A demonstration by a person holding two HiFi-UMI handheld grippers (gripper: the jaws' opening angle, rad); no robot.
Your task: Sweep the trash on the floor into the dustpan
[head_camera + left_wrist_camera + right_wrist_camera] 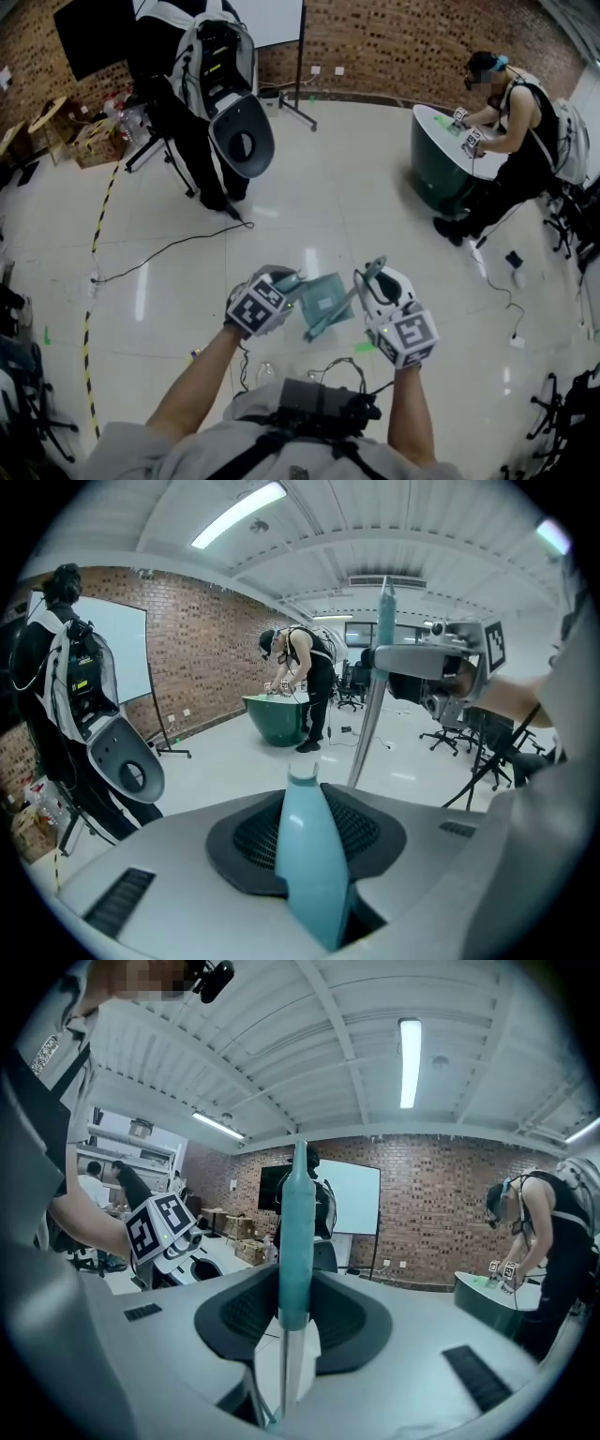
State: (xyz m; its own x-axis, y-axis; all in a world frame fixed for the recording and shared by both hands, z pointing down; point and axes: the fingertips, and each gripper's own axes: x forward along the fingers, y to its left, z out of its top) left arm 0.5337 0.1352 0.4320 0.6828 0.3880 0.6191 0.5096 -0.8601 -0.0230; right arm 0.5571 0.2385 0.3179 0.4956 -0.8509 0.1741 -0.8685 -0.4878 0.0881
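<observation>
Both tools gripped, dustpan hanging between the hands

The left gripper (289, 283) is clamped on the pale teal dustpan handle (309, 855), and the teal dustpan (326, 298) itself sits between the two grippers, above the glossy white floor (309, 216). Over on the other side, the right gripper (371, 277) is squeezed tight on the broom handle (296, 1232), teal grip above and metal pole below, which slants across the front of the dustpan. In the far right, another person (520, 141) bends over a green round table (441, 164).
</observation>
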